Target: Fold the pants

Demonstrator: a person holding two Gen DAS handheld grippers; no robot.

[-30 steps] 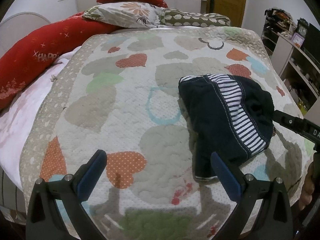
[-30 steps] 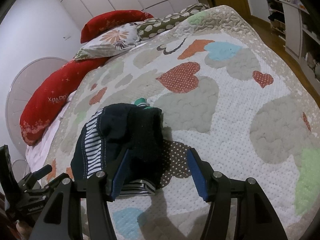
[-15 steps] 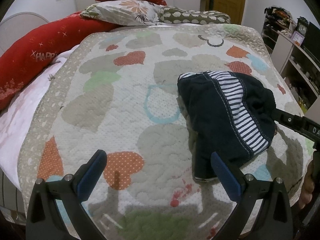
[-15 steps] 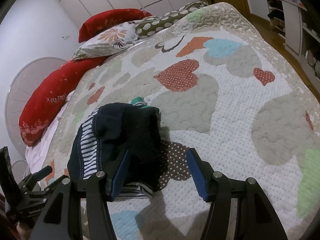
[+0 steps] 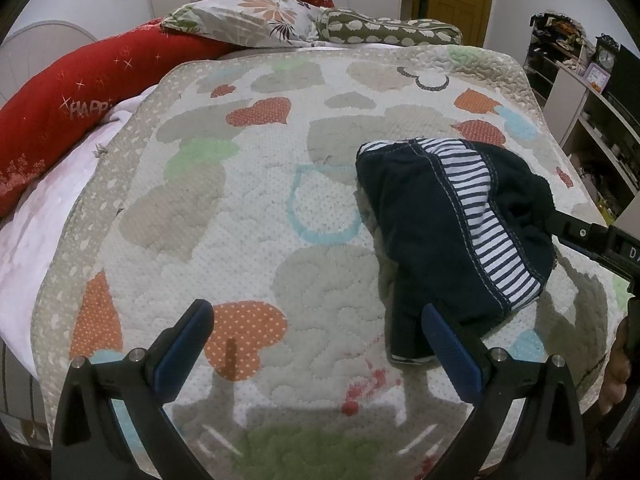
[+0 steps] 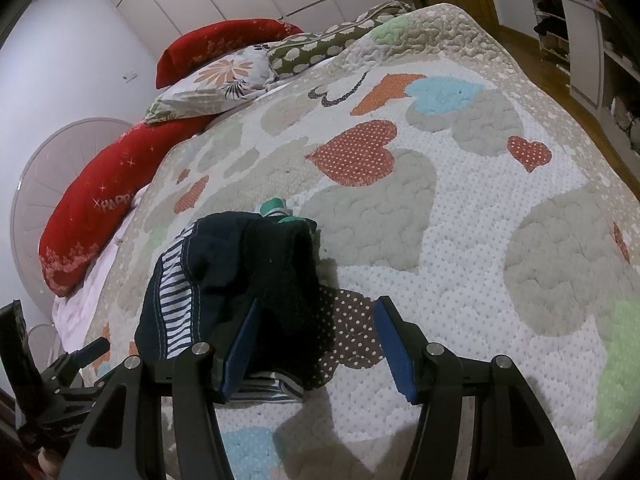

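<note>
1. Little is changing over the last second: both grippers are holding in place above the quilt [image 5: 248, 240], and the pants [image 5: 452, 232] are lying in the same bundled heap as a second ago.
2. The view from the left wrist is tipping down only slightly compared with a second back; the pants themselves are not shifting.
3. I judge this as a pause, with the heap looking compact but rumpled, so the fold is either just finishing or needing one more tidy.
4. The pants are sitting on the bed, toward the right side of the quilt in the left view, dark fabric with a striped band showing on top.
5. The left gripper [image 5: 316, 344] is standing with its jaws wide and empty, the pants' lower edge just beside its right finger.
6. The right gripper [image 6: 320, 344] is keeping its jaws parted about halfway; dark cloth is lying between them against the left pad, but the right pad is clear of it, so nothing is pinched.
7. Counting: one pair of pants, two grippers, one quilt, two red pillows [image 5: 80, 92], one floral pillow [image 5: 248, 24], one spotted olive pillow [image 5: 384, 32].
</note>
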